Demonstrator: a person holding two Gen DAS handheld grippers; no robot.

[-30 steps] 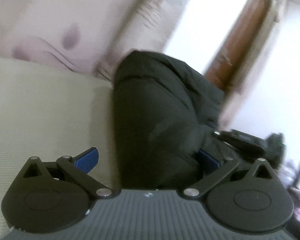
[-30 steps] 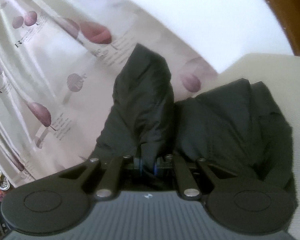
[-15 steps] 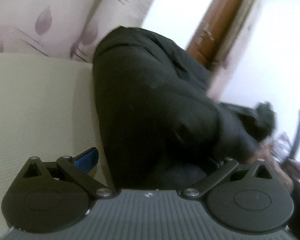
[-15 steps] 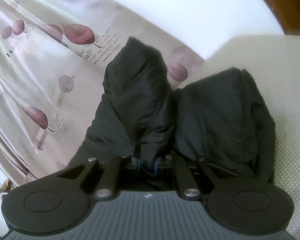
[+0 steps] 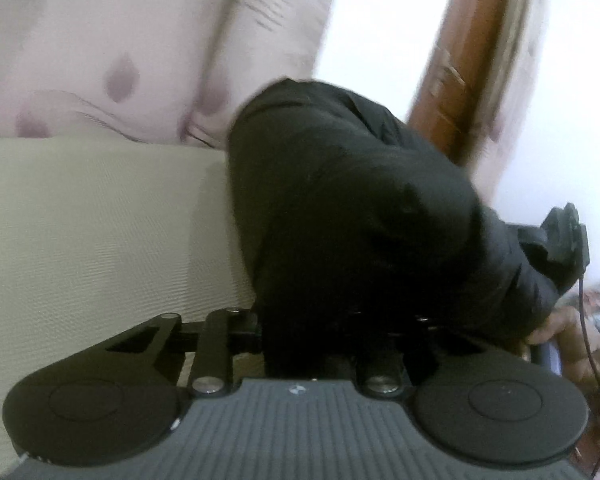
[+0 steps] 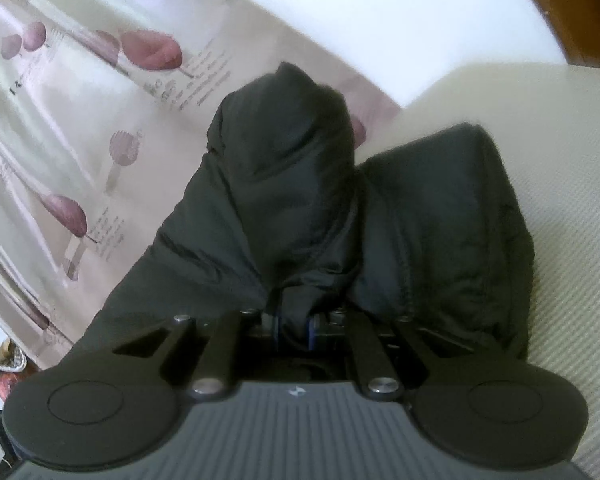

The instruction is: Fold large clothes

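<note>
Left gripper [image 5: 308, 336] jaws have just been closing from wide apart; now narrow, with a thick fold of the black jacket [image 5: 348, 208] between them, fingertips buried in cloth, so it reads as a fresh pinch on the near edge. Right gripper [image 6: 294, 326] jaws nearly together, clamped on a bunched ridge of the same jacket [image 6: 284, 184], blue pads [image 6: 311, 326] just showing either side of the fabric, same as a second ago. Jacket lies heaped on the cream mattress [image 5: 80, 220], hood end toward the patterned curtain [image 6: 80, 140]; a hand [image 5: 556, 328] shows at the left view's right edge. Meaning: both ends now gripped, probably ready to lift and carry over for a fold. Fold itself not yet made, cloth still lumpy.
</note>
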